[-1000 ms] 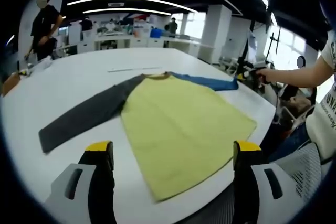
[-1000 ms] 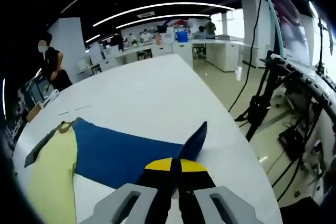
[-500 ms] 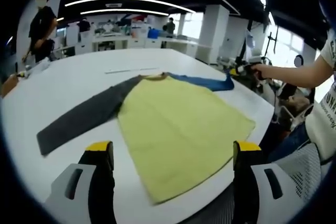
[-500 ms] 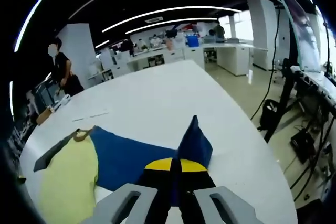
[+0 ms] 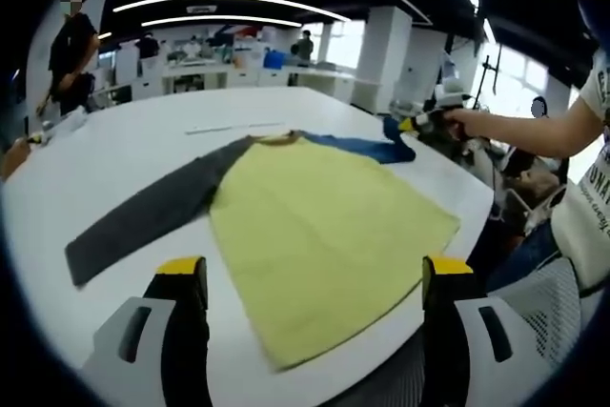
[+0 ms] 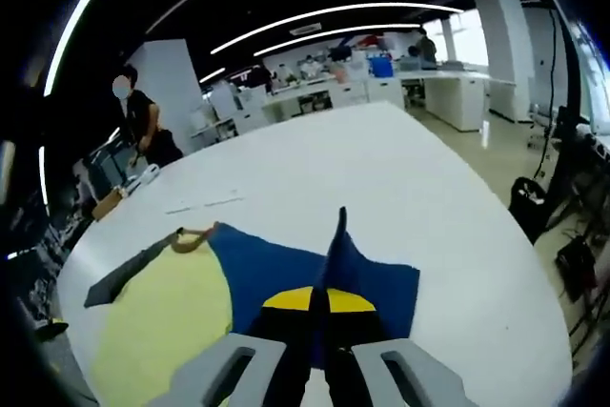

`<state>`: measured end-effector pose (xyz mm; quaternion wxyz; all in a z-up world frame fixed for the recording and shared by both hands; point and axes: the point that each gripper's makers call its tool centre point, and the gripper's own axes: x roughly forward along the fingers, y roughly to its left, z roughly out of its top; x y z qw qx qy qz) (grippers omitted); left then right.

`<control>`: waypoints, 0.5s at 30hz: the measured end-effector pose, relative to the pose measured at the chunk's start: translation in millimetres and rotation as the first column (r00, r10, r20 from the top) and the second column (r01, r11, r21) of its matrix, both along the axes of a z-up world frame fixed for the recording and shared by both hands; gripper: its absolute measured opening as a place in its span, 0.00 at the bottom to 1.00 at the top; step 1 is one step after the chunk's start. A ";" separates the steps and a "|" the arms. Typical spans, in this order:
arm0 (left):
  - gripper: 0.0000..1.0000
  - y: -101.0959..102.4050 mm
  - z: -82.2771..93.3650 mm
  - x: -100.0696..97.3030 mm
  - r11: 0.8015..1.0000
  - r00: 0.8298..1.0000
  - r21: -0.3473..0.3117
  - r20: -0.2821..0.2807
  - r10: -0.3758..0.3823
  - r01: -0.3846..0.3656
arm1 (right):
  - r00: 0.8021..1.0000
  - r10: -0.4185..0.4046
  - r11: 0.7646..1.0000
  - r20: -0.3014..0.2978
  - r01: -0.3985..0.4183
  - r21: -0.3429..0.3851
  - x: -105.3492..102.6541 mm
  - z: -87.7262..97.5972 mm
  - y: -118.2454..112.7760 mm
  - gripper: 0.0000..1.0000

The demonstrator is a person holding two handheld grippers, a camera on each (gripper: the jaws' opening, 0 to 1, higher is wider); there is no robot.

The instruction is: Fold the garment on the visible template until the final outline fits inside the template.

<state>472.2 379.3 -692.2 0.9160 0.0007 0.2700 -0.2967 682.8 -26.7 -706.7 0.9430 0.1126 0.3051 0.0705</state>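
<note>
Your right gripper (image 6: 318,304) pinches the shirt's blue fabric sleeve (image 6: 329,264), seemingly lifted off the white desk (image 6: 315,164); your left gripper (image 5: 315,278) stands spread.

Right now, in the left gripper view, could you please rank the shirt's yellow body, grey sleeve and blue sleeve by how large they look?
1. yellow body, plainly largest.
2. grey sleeve.
3. blue sleeve, smallest, though it lies farther away and its end is lifted in the right gripper, so its true size is unsure.

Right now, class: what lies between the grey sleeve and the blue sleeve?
In the left gripper view, the shirt's yellow body and tan collar lie between the grey sleeve and the blue sleeve.
</note>
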 end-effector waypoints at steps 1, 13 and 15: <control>0.90 -1.0 0.1 0.0 1.000 1.000 -0.002 0.002 -0.002 0.002 | 1.000 0.004 1.000 0.000 -0.004 0.002 0.7 0.5 3.1 0.00; 0.89 -9.6 -0.1 0.8 1.000 0.999 -0.001 0.009 -0.031 0.031 | 0.996 0.089 0.996 0.006 -0.089 0.025 12.6 5.5 53.5 0.00; 0.89 -9.7 -0.4 0.2 0.999 0.999 -0.002 0.007 -0.034 0.034 | 0.995 0.104 0.994 0.005 -0.104 0.028 15.5 5.2 63.2 0.00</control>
